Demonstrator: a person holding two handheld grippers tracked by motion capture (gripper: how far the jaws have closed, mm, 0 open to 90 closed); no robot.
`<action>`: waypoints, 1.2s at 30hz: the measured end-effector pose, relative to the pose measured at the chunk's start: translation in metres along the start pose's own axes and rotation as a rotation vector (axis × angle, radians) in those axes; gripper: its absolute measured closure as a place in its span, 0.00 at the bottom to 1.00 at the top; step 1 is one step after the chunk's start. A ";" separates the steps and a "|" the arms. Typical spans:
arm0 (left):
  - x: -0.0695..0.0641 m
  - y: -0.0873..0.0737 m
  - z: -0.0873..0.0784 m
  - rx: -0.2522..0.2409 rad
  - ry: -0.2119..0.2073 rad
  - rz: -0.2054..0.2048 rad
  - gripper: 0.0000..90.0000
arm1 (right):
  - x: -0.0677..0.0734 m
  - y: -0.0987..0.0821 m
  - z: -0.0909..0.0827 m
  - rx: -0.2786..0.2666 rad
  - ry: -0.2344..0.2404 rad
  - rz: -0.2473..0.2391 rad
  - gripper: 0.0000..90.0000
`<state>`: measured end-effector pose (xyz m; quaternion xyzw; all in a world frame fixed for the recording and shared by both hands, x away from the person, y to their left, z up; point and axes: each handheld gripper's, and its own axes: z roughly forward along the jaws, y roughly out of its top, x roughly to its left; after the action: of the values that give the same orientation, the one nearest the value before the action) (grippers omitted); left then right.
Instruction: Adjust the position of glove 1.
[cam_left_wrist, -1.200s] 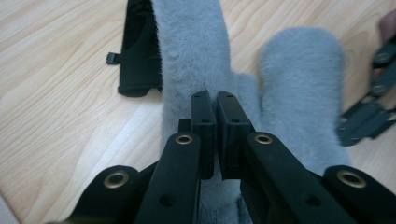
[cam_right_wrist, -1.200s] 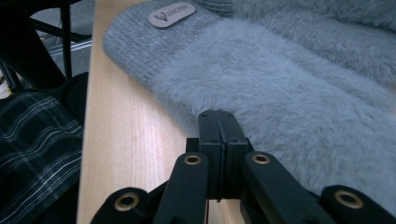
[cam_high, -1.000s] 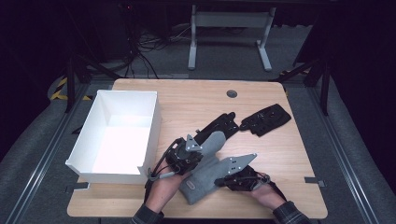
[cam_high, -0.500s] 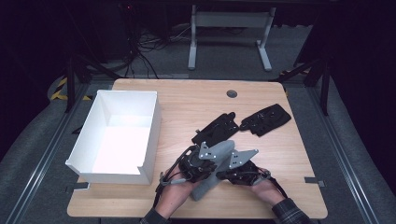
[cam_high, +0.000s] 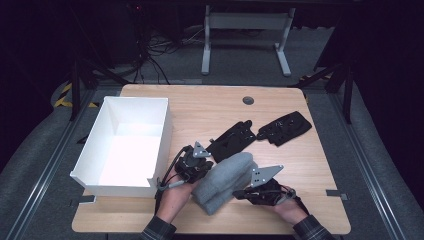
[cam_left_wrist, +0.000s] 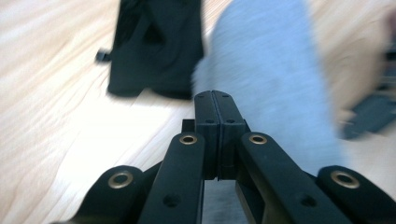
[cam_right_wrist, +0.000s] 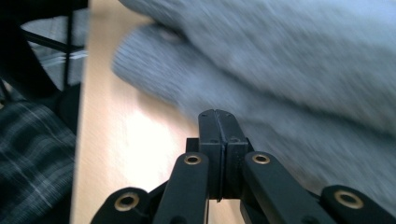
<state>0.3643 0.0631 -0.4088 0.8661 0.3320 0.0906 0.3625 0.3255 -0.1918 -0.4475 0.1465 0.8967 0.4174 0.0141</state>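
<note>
One table (cam_high: 200, 107) carries everything. On its left half stands one white box (cam_high: 127, 145), open at the top, with its left wall along the table's left edge. One grey sock (cam_high: 225, 182) lies folded near the front edge, about midway along it, running from the front toward the middle of the table. Two black gloves lie flat behind it: one glove (cam_high: 232, 140) at the middle of the table, just beyond the sock's far end, and a second glove (cam_high: 285, 127) toward the right edge, the two almost touching at their near corners.

Two grippers sit at the sock's sides. The left gripper (cam_left_wrist: 215, 100) is between the box and the sock, at the sock's left flank; its jaws are pressed together with nothing between them, the tips just short of the grey cloth. The right gripper (cam_right_wrist: 218, 116) is at the sock's right flank near the front edge, jaws likewise closed tight and empty, with the cloth right ahead of the tips.
</note>
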 end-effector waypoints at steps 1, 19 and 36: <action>0.003 -0.002 0.003 0.000 -0.003 -0.017 1.00 | 0.002 0.003 0.001 -0.009 0.012 -0.004 1.00; -0.001 -0.009 0.003 0.008 -0.056 -0.018 1.00 | 0.018 0.036 0.029 -0.086 0.031 -0.044 1.00; -0.026 0.001 -0.002 -0.052 -0.230 -0.006 1.00 | 0.017 0.035 0.021 -0.141 -0.049 -0.044 1.00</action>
<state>0.3442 0.0473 -0.4043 0.8602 0.2883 -0.0018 0.4207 0.3213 -0.1497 -0.4333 0.1355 0.8674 0.4755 0.0558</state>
